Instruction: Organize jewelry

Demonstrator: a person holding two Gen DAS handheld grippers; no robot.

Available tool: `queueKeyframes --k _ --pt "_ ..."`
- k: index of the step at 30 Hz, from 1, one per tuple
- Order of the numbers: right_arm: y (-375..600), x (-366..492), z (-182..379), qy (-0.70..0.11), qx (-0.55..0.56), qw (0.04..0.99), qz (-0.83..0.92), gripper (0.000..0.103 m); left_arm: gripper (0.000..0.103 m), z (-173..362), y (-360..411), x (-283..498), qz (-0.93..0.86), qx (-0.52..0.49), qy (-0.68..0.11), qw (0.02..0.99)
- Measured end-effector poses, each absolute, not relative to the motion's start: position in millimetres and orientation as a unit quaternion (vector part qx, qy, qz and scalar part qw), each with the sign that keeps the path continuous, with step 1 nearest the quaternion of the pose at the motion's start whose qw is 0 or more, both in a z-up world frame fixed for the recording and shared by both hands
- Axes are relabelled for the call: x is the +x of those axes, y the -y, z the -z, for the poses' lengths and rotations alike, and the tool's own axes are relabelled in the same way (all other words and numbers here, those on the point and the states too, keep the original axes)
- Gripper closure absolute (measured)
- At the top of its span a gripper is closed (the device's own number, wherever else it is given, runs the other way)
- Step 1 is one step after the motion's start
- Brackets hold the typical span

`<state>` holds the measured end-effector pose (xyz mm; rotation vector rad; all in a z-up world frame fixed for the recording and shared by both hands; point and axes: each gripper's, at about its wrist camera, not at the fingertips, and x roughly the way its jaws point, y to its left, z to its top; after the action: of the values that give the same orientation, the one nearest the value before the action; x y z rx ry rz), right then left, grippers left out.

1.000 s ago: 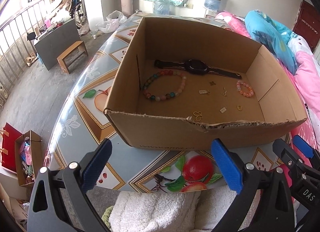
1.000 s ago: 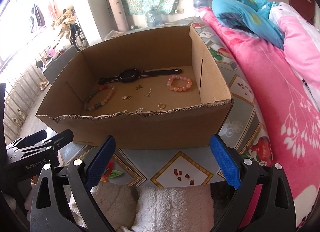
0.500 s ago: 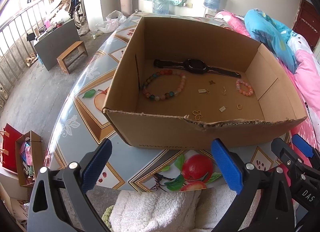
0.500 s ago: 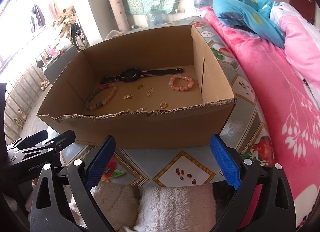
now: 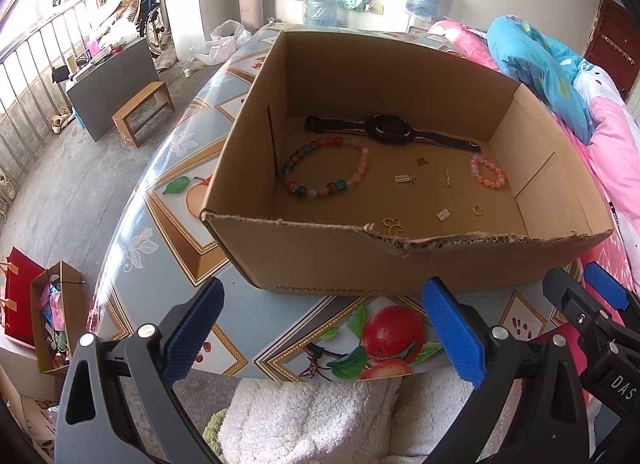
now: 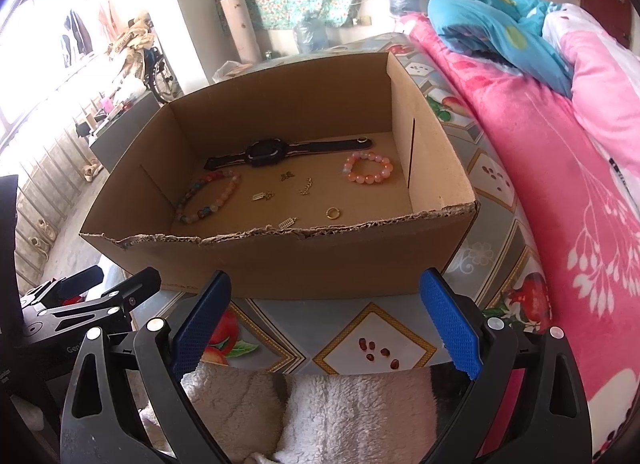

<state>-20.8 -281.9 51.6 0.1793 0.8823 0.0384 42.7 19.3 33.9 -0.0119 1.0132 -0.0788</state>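
Note:
An open cardboard box (image 5: 312,260) (image 6: 304,264) stands on a fruit-patterned table. On its floor lie a black watch (image 5: 390,131) (image 6: 266,151), a multicoloured bead bracelet (image 5: 326,171) (image 6: 208,195), a small pink bead bracelet (image 5: 487,172) (image 6: 368,168), a gold ring (image 5: 477,209) (image 6: 333,213) and several small gold charms (image 5: 406,179) (image 6: 262,196). My left gripper (image 5: 320,320) hangs open in front of the box's near wall, nothing between its fingers. My right gripper (image 6: 324,316) is open and empty too, beside it, also short of the box.
A pink blanket and blue quilt (image 6: 560,123) cover the bed right of the table (image 5: 168,199). White fleece (image 6: 320,412) lies at the table's near edge. On the floor to the left stand a wooden stool (image 5: 142,111), a grey cabinet and a small box of clutter (image 5: 52,316).
Both views have crept slightly closer to and higher over the box. The jewelry has not moved, and both grippers have stayed open.

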Motion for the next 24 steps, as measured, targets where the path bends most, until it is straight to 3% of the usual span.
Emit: queueKeyframes --k 24 --pt "281.3 -16.0 -49.0 -0.435 0.074 0.897 -0.018 0.012 0.006 -26.7 -22.5 46.9 0.045 -0.008 -0.493 0.869"
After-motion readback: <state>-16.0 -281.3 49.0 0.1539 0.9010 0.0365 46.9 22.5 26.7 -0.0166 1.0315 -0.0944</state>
